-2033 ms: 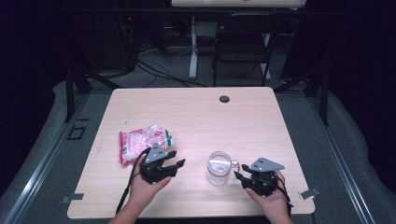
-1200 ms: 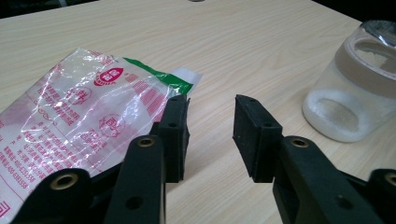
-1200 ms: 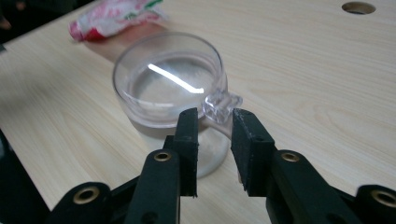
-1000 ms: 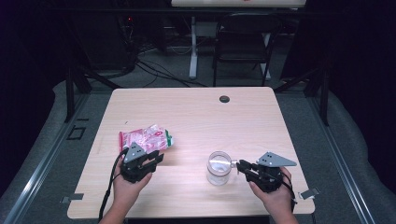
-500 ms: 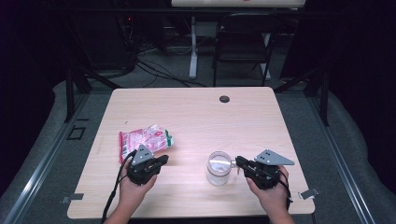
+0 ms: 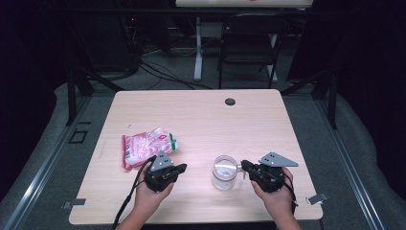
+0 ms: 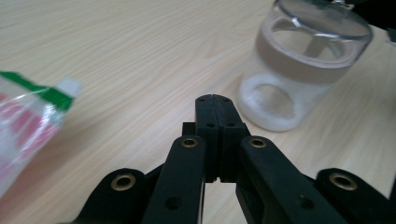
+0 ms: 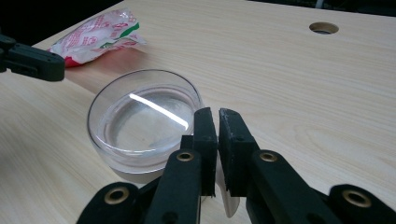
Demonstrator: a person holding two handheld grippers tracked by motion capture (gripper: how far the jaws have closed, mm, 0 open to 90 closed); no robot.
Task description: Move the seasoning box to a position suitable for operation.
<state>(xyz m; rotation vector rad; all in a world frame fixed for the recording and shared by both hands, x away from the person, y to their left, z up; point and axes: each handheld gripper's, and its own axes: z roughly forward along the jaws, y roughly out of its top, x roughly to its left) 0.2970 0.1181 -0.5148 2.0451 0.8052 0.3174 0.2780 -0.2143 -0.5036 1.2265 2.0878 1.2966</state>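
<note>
A clear glass jar [image 6: 224, 175] with a see-through lid stands near the table's front edge, between my two grippers. My left gripper [image 6: 184, 167] lies to its left, shut with nothing in it [image 7: 216, 99]; the jar [image 7: 299, 79] stands ahead and to the right of its tips. My right gripper [image 6: 243, 165] points at the jar's right side. Its jaws [image 8: 217, 112] have just been closing and stand almost together, with a thin white tab [image 8: 228, 203] at the jar's [image 8: 140, 121] side between them. A red, white and green snack bag [image 6: 143, 146] lies left of the jar.
The light wooden table [image 6: 201, 120] has a round cable hole [image 6: 230, 101] near its far edge. A dark chair [image 6: 249, 43] and cables stand on the floor behind. In the right gripper view the bag [image 8: 98, 30] lies beyond the jar.
My left gripper went left to the bag's near edge, then came back right toward the jar. The right gripper has stayed at the jar's right side.
</note>
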